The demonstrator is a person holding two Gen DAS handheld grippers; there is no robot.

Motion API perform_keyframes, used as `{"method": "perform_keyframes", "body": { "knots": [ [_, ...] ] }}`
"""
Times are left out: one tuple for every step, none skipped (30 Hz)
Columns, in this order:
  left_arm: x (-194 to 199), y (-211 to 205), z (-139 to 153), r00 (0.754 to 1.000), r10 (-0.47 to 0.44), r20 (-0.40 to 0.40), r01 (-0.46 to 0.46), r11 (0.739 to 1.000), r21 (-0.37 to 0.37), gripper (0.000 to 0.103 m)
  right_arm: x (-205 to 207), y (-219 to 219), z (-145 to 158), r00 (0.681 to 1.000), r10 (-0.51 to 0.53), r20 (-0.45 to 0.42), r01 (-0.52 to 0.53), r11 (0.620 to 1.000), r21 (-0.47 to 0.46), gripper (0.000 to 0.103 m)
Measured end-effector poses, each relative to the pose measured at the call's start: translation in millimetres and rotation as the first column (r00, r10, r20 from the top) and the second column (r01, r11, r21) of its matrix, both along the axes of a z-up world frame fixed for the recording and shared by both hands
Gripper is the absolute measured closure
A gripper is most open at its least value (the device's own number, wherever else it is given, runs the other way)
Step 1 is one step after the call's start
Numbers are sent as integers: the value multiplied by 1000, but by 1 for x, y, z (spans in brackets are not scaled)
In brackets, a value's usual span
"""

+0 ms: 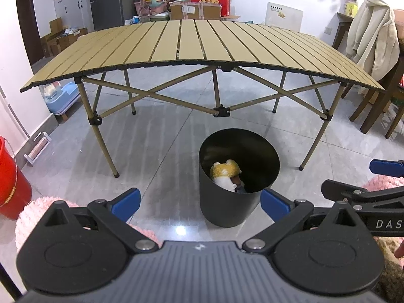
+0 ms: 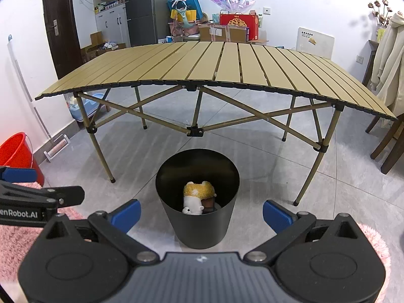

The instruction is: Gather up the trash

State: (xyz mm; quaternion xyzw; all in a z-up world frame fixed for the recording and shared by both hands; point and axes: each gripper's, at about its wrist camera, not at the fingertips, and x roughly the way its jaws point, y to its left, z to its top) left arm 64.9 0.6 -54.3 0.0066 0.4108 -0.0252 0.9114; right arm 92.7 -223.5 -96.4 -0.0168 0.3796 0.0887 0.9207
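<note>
A black round bin stands on the grey tiled floor in front of the slatted folding table. Inside it lie a yellow and white plush toy and a darker item partly hidden beneath it. My left gripper is open just short of the bin, with nothing between its blue pads. My right gripper is open too, its pads either side of the bin in view, holding nothing. In the left wrist view the right gripper shows at the right edge.
A red bucket sits at the left by the wall. Pink fluffy fabric lies below both grippers. Wooden chairs with a cream jacket stand at the right. Boxes and bags are piled behind the table.
</note>
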Motion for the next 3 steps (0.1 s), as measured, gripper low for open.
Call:
{"method": "perform_keyframes", "body": {
  "knots": [
    [0,0,-1,1000,2,-2,-2,1000,-1,0,0,0,0,1000,0,0,0,1000,0,0],
    [1,1,-1,1000,2,-7,-3,1000,-6,0,0,0,0,1000,0,0,0,1000,0,0],
    [1,1,-1,1000,2,-10,-2,1000,-10,0,0,0,1,1000,1,0,-1,1000,0,0]
  ]
}}
